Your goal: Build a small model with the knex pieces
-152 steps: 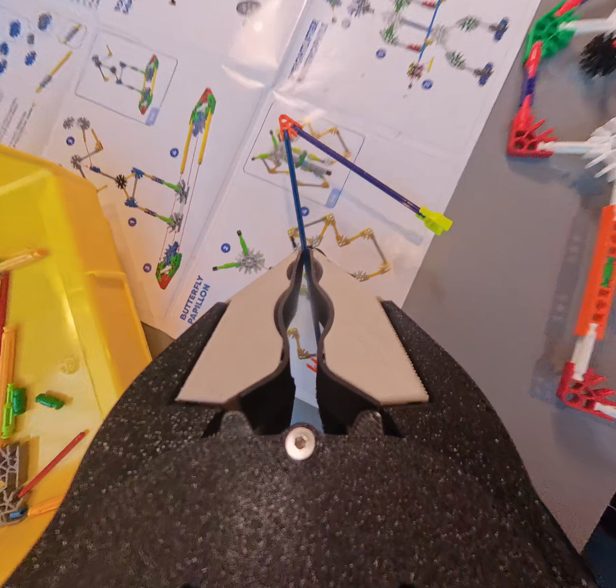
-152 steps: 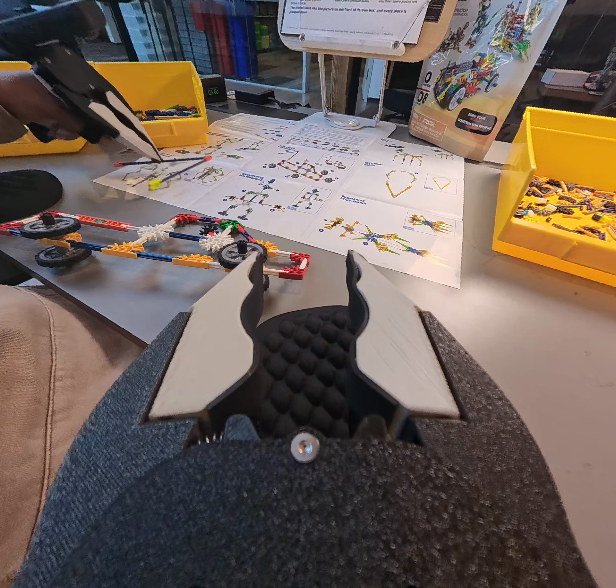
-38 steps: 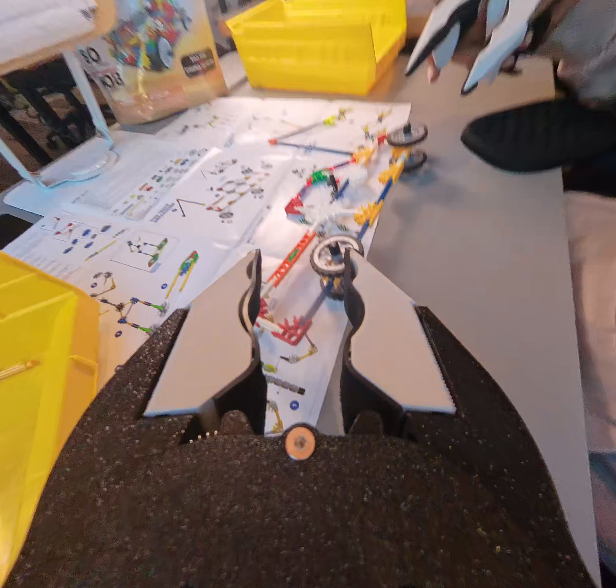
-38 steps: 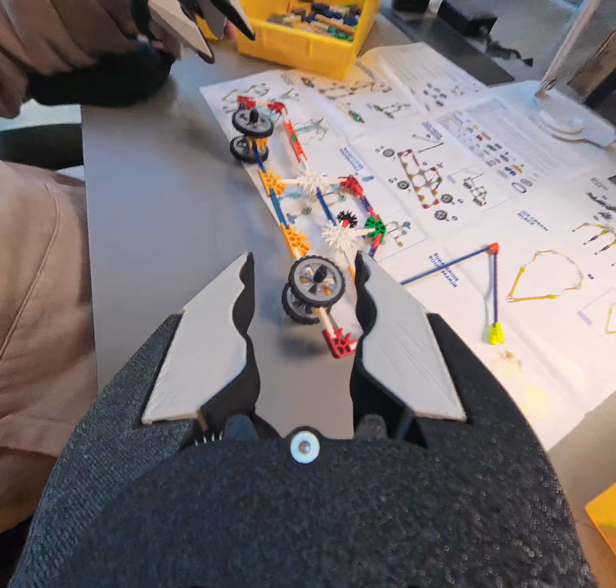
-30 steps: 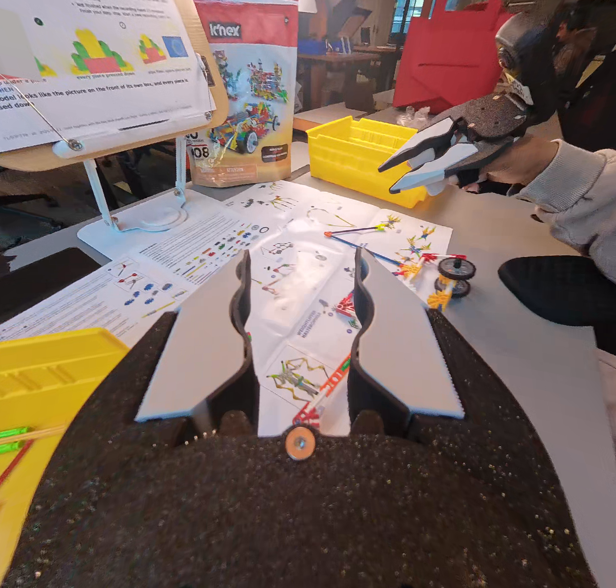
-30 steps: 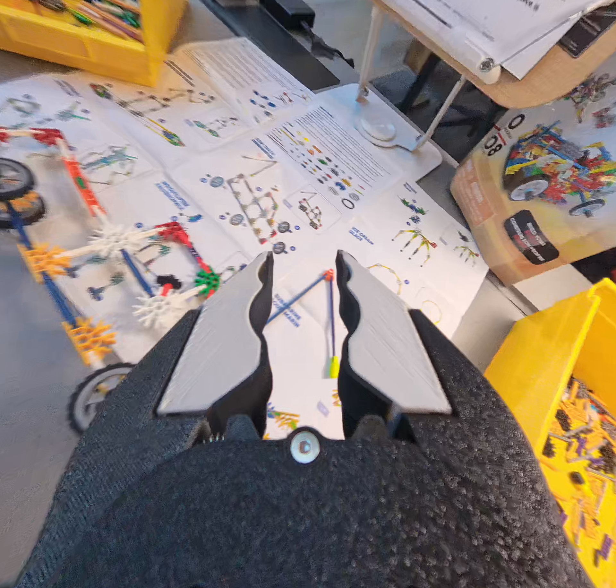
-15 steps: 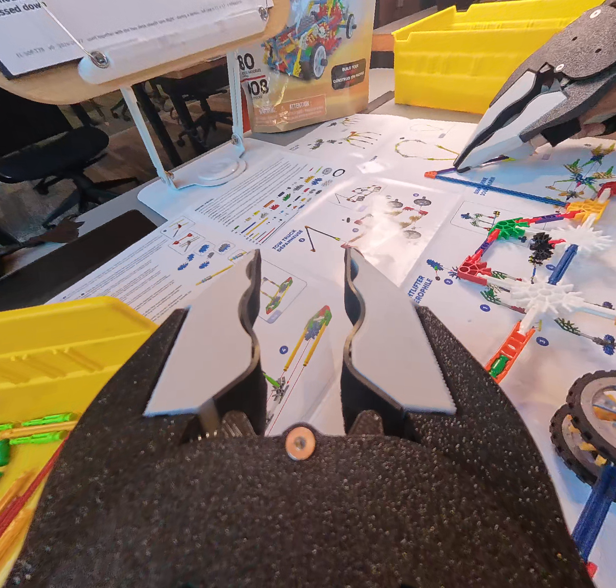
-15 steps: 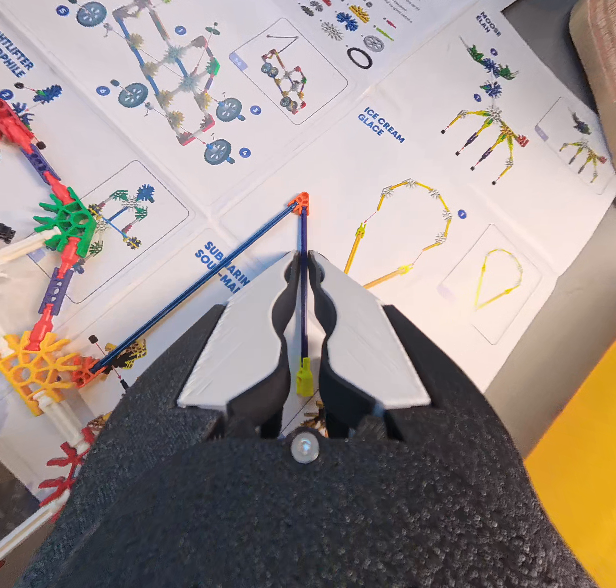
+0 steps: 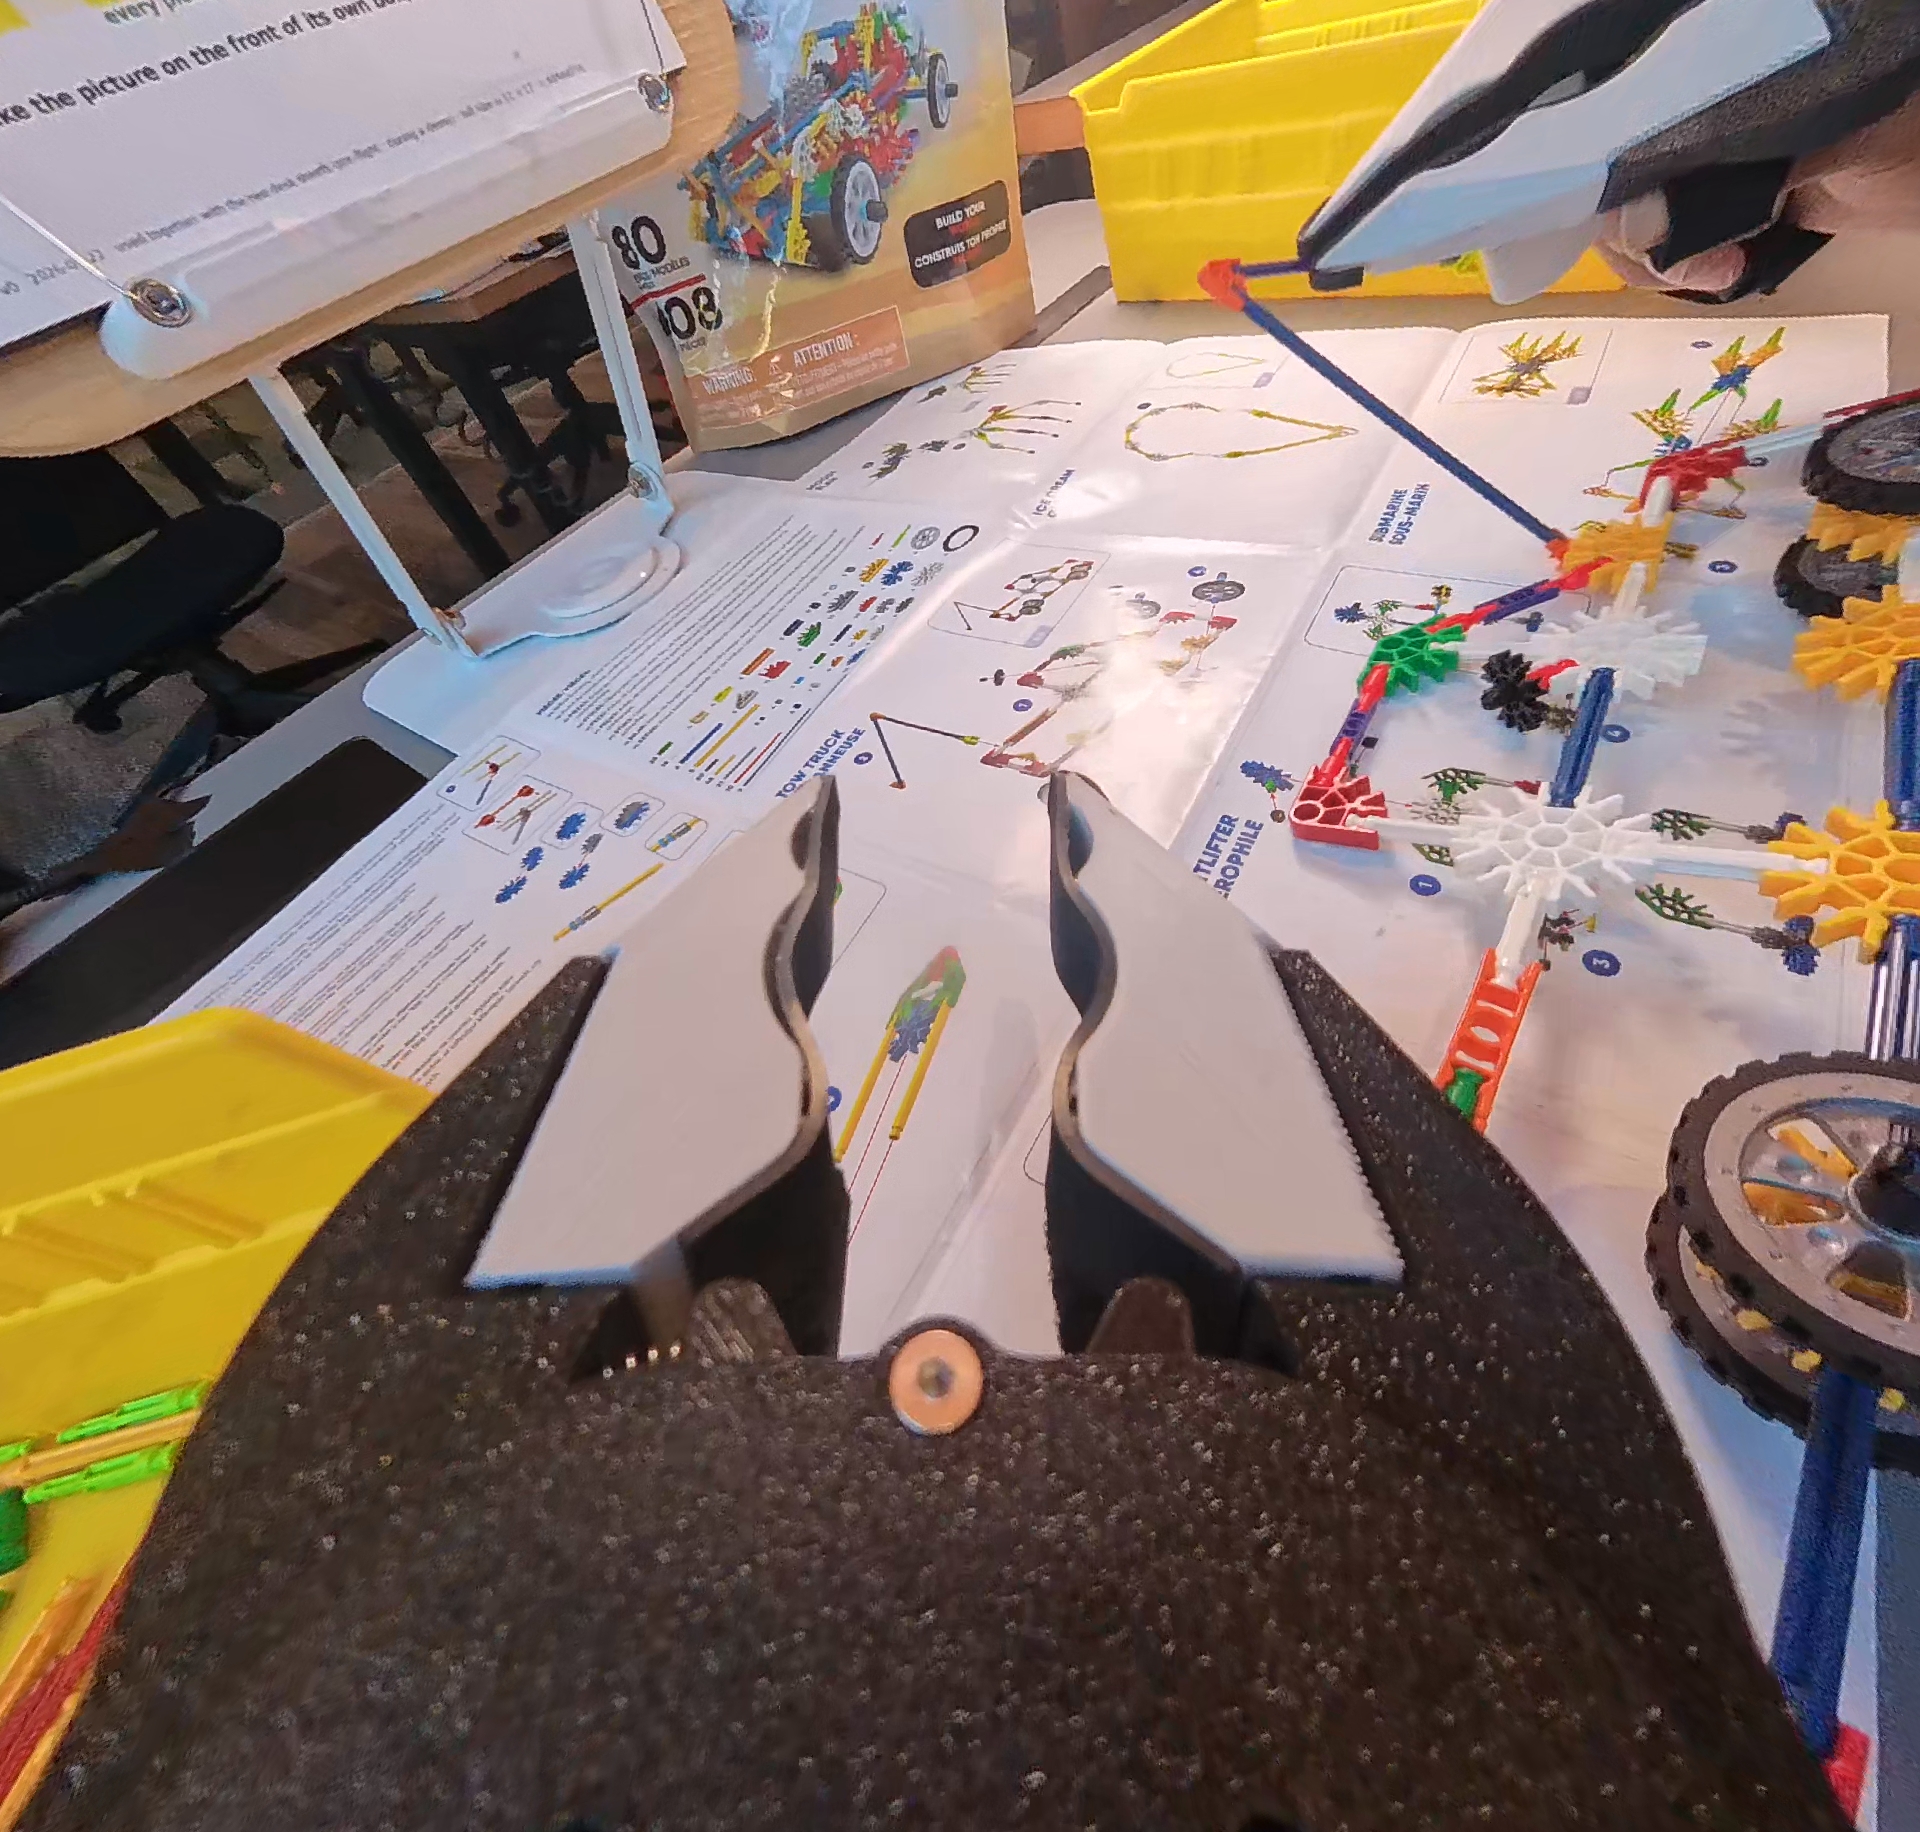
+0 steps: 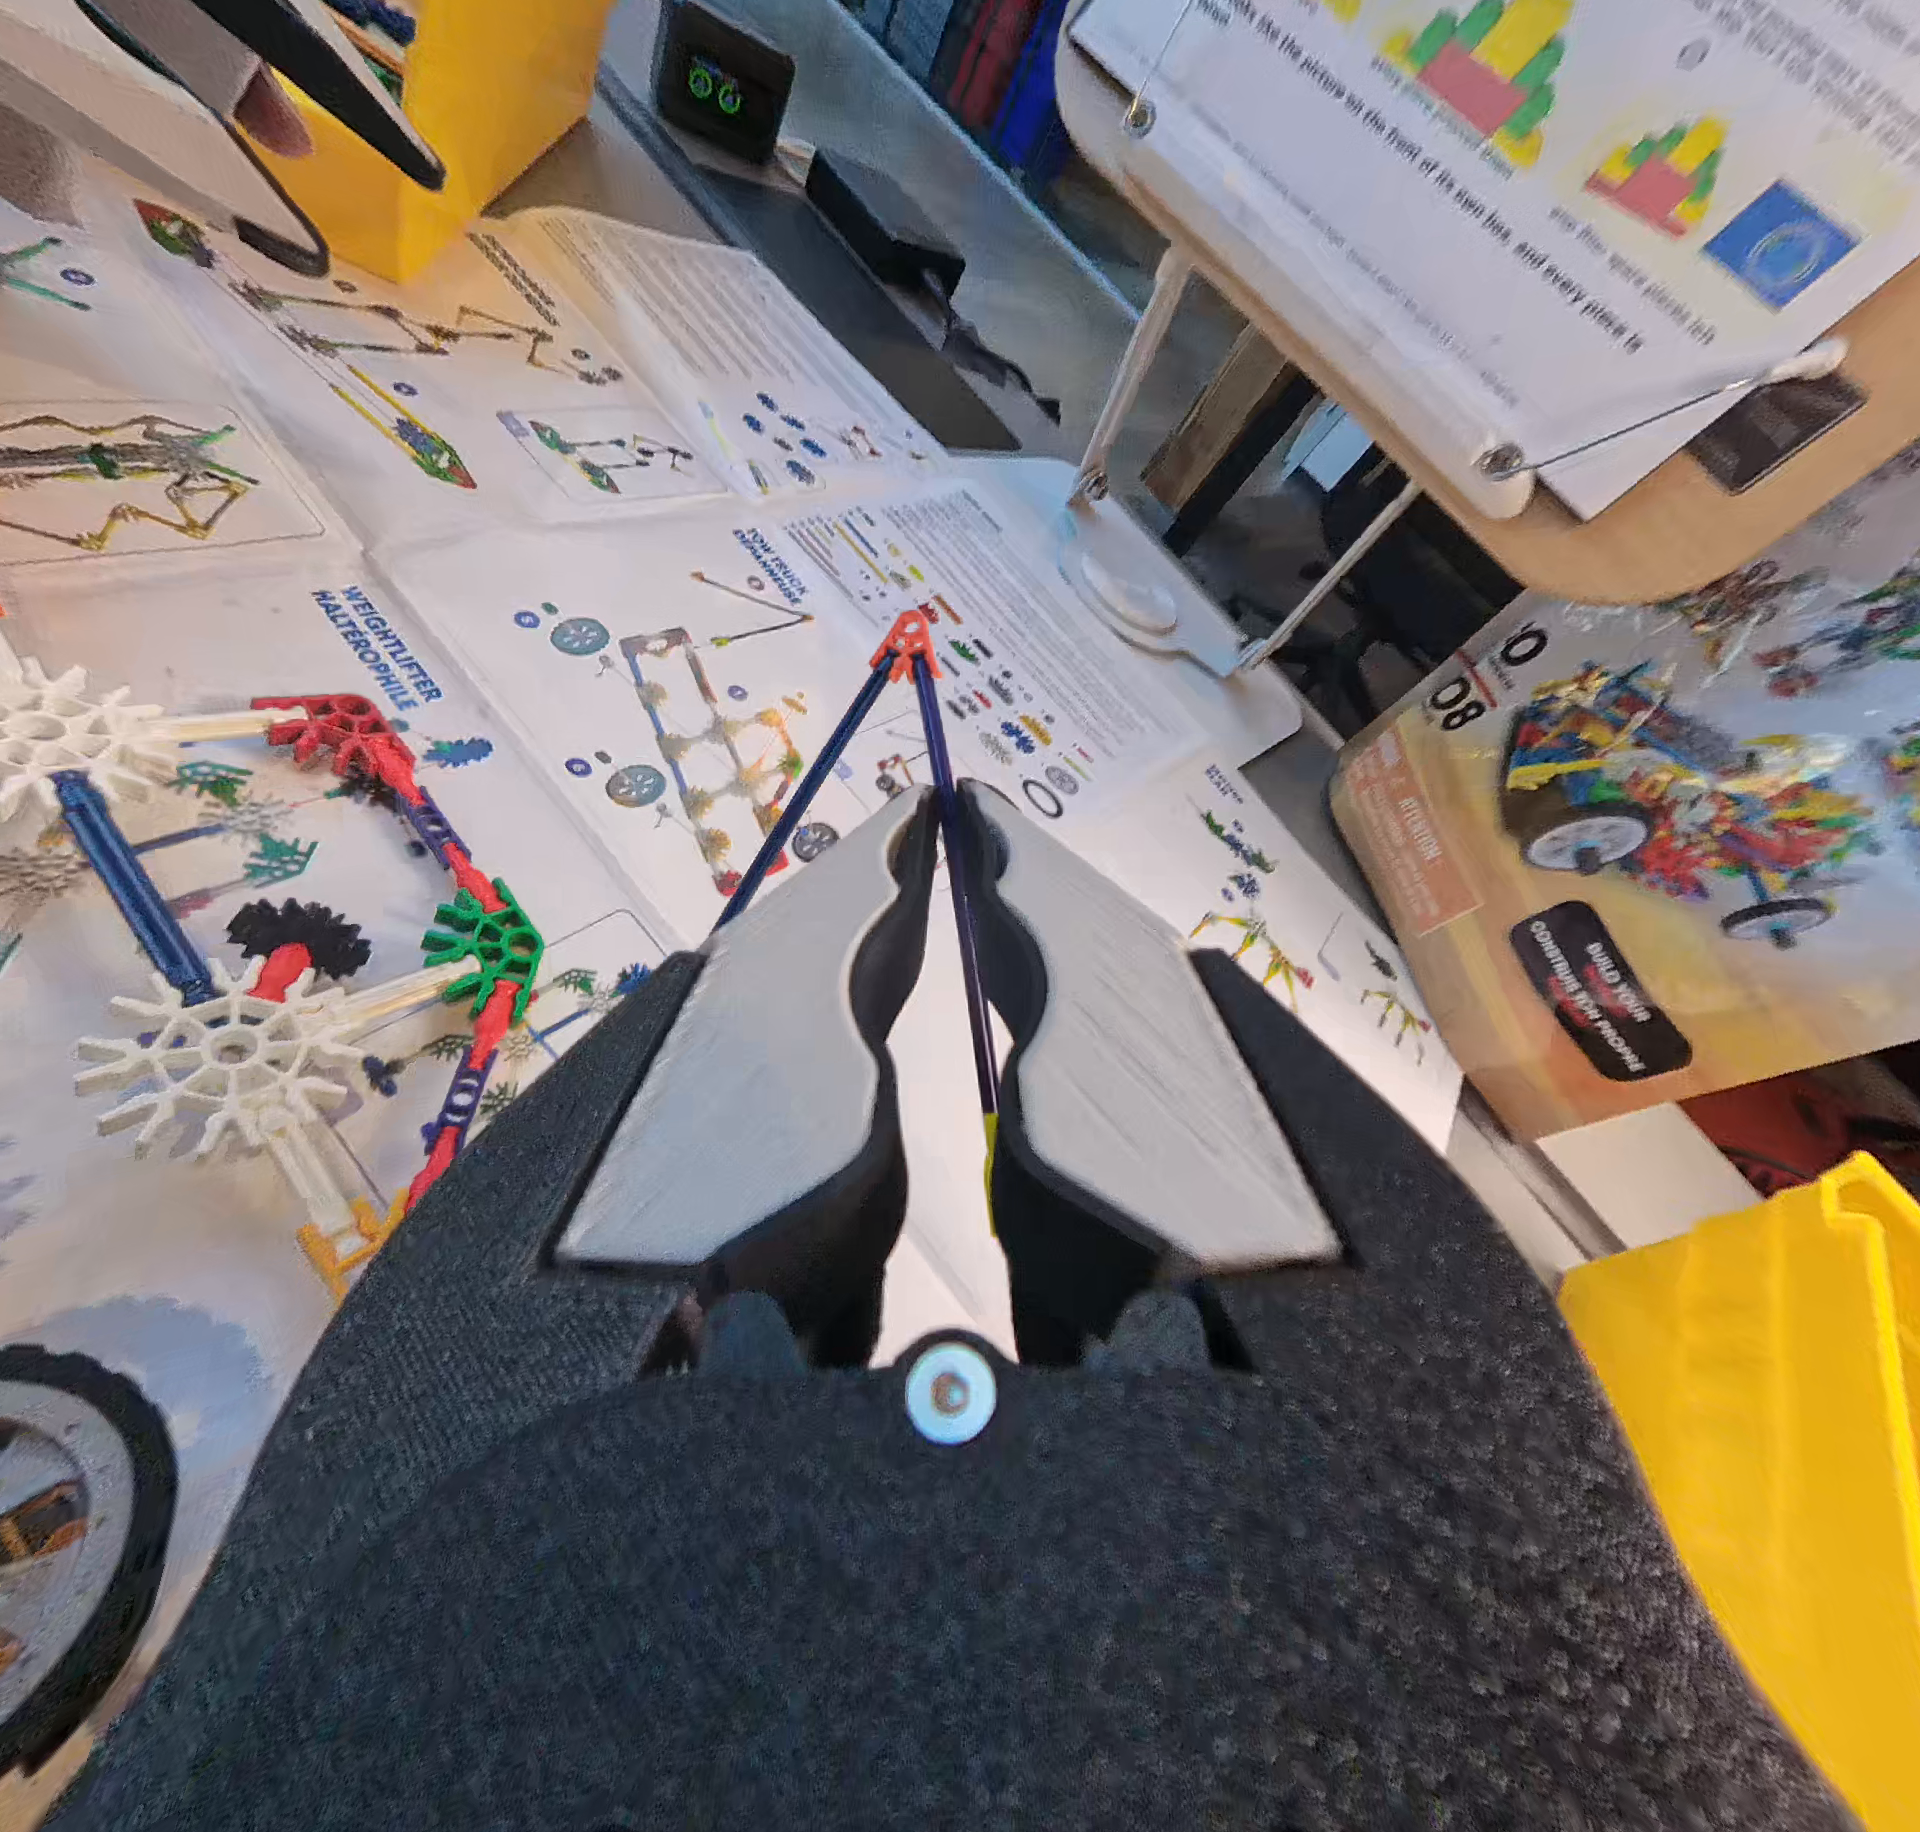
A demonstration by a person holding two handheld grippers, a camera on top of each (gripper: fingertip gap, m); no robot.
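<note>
Pinching one thin dark-blue plastic rod of an orange-jointed V-piece in my right gripper, lifted over the white instruction sheet beside the wheeled rod-and-connector model, I hold my left gripper spread and empty.

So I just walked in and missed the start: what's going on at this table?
A person is working with two handheld grippers over a construction-toy instruction sheet. The right gripper is shut on a thin blue rod that meets a second blue rod at an orange connector, lifted above the sheet. The second rod's far end reaches the wheeled toy model lying on the sheet. The left gripper is open and holds nothing, beside a yellow bin.
</note>
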